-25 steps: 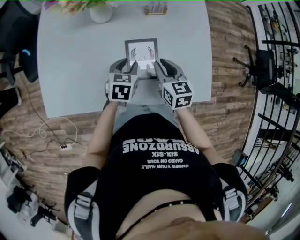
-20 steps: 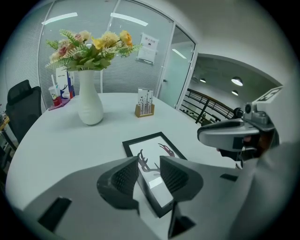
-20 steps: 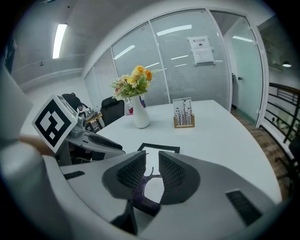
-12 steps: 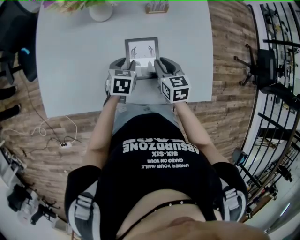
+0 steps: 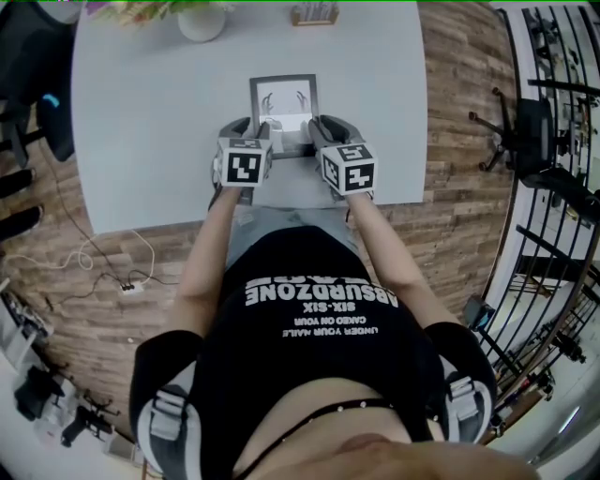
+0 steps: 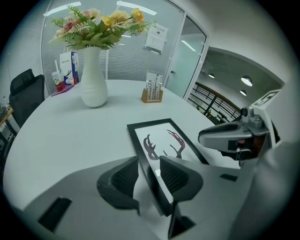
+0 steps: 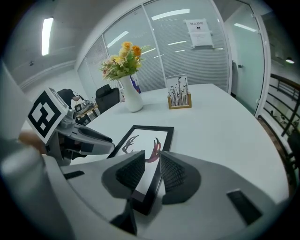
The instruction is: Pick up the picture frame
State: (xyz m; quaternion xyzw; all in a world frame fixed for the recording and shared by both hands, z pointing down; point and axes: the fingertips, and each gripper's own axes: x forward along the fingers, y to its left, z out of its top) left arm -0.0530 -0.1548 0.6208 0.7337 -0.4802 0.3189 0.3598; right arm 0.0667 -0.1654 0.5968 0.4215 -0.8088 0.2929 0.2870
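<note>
A black picture frame (image 5: 283, 101) with an antler drawing lies on the grey table (image 5: 150, 112), just past its near edge. My left gripper (image 5: 254, 127) is shut on the frame's left edge near the close corner; in the left gripper view the frame (image 6: 161, 140) runs between the jaws of that gripper (image 6: 149, 176). On the other side, my right gripper (image 5: 317, 126) is shut on the right edge, which shows as a dark rim of the frame (image 7: 145, 140) pinched inside the right gripper (image 7: 152, 171). The two grippers stand side by side, a frame's width apart.
A white vase of flowers (image 5: 202, 23) and a small wooden holder (image 5: 312, 16) stand at the table's far edge. A black chair (image 5: 37, 103) is left of the table. A cable and power strip (image 5: 127, 291) lie on the wood floor.
Both grippers edged forward and drew closer together at the frame's near corners; the right marker cube turned and shifted left. The frame sits slightly farther up the view.
</note>
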